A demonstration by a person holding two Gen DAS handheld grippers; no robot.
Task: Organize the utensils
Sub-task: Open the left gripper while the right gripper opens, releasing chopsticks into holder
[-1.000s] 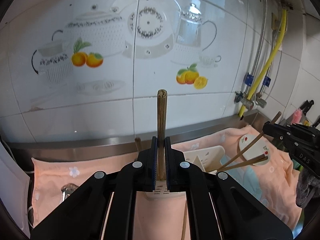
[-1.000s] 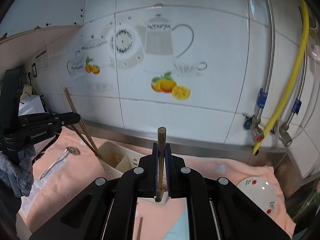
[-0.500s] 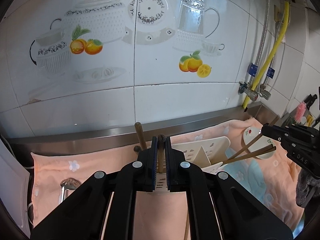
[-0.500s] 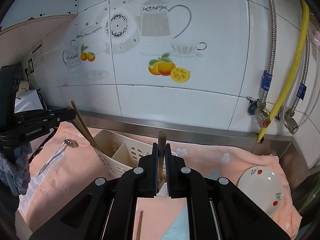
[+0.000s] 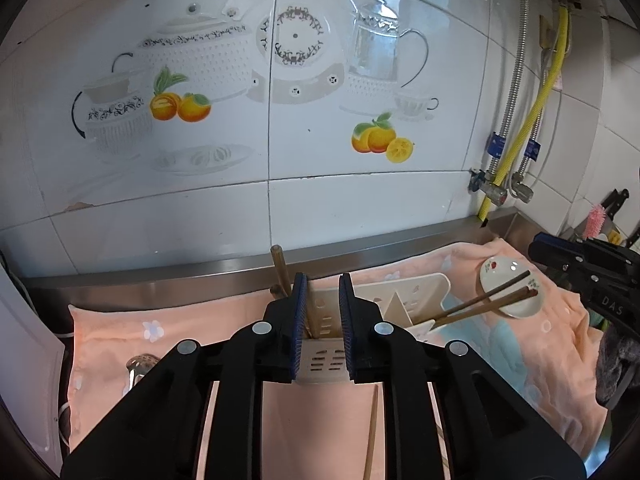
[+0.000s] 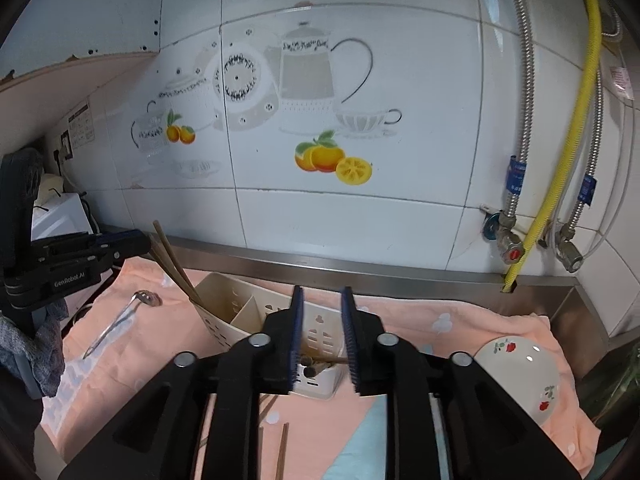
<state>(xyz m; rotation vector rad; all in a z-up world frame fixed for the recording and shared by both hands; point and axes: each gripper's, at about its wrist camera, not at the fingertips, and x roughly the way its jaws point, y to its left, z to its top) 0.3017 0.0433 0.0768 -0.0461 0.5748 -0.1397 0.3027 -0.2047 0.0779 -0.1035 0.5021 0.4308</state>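
Though hidden from left wrist, chopstick ends (image 6: 314, 366) between parted, empty right jaws.

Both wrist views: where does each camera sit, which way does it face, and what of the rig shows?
Left wrist: behind the open left gripper, facing the tiled wall over the caddy; the right gripper shows at right.
Right wrist: behind the open right gripper, facing the same wall; the left gripper shows at left.
Shared: caddy, plate, spoon, pink towel.
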